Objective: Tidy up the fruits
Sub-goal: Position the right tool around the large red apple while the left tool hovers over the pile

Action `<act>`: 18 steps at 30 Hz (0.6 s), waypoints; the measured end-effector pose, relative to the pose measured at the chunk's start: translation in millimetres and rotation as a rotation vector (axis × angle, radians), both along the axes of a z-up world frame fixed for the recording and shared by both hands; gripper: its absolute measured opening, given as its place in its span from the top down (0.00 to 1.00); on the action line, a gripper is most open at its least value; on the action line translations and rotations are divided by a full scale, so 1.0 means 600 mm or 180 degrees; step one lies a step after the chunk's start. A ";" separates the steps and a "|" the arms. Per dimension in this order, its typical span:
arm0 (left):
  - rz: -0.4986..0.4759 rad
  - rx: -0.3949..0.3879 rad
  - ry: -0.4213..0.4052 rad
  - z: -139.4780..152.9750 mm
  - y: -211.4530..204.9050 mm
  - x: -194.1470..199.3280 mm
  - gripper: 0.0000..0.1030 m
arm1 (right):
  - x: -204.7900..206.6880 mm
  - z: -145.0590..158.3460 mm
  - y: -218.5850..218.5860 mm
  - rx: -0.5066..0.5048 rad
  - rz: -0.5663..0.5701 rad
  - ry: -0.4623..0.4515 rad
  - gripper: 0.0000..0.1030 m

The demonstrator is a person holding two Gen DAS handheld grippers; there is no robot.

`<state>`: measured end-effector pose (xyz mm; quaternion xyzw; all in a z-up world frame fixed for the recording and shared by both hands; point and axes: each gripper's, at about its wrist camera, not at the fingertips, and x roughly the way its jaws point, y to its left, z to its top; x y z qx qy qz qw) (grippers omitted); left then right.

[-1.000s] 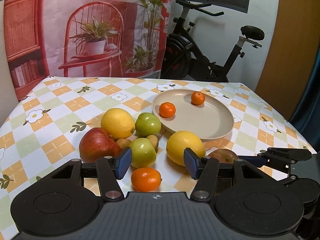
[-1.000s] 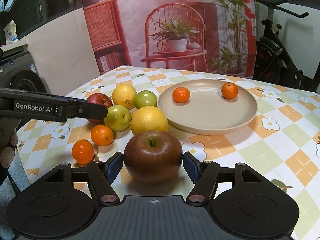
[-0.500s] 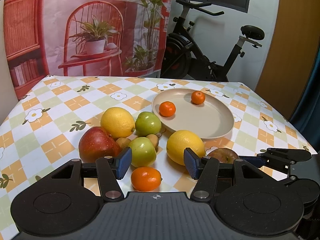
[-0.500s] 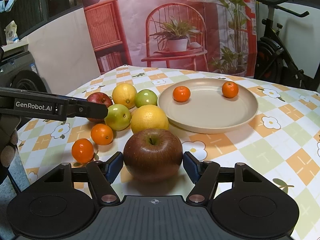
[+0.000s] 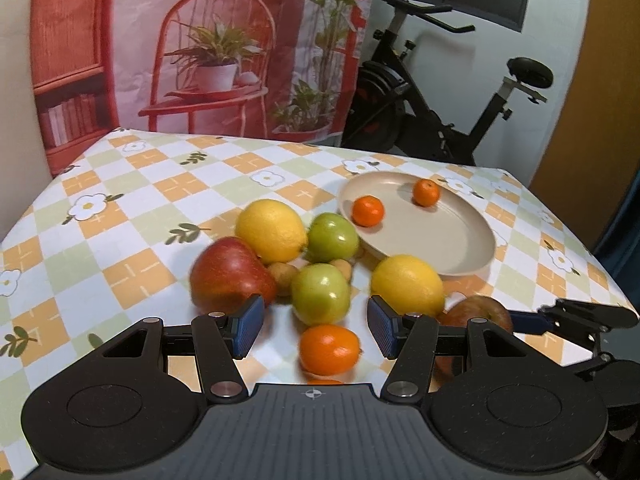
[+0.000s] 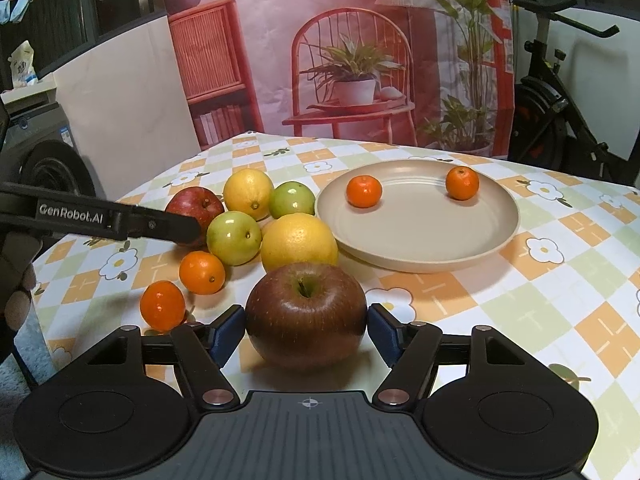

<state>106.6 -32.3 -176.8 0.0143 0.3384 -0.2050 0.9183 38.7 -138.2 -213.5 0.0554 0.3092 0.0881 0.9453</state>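
Dark-red apple (image 6: 306,314) sits stem-up between the opening right hand-held gripper (image 6: 306,334); left hand-held gripper (image 5: 312,324) spread apart.

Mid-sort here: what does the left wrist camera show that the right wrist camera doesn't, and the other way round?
Left wrist only: two small brown fruits tucked among the apples.

Right wrist only: the dark apple in full, resting on the table between the pads of the right gripper, whose jaws are opening; also a person's hand at the left edge.

Both: the plate holding two mandarins, plus the lemons and green apples beside it.
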 end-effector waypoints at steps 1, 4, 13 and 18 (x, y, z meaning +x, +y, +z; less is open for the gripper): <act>0.0021 -0.0009 0.0000 0.001 0.004 0.003 0.42 | 0.001 0.000 0.000 0.0001 0.0004 -0.0001 0.38; 0.0099 -0.0028 0.0004 0.005 0.015 0.015 0.42 | 0.004 0.001 0.000 0.0019 0.0023 -0.0001 0.38; 0.0231 -0.0044 0.0006 0.009 0.033 0.031 0.42 | 0.008 0.001 -0.002 0.0040 0.0025 -0.0003 0.39; 0.0207 -0.0016 0.0002 0.007 0.029 0.027 0.42 | 0.018 -0.001 -0.008 0.0016 -0.0039 -0.0008 0.39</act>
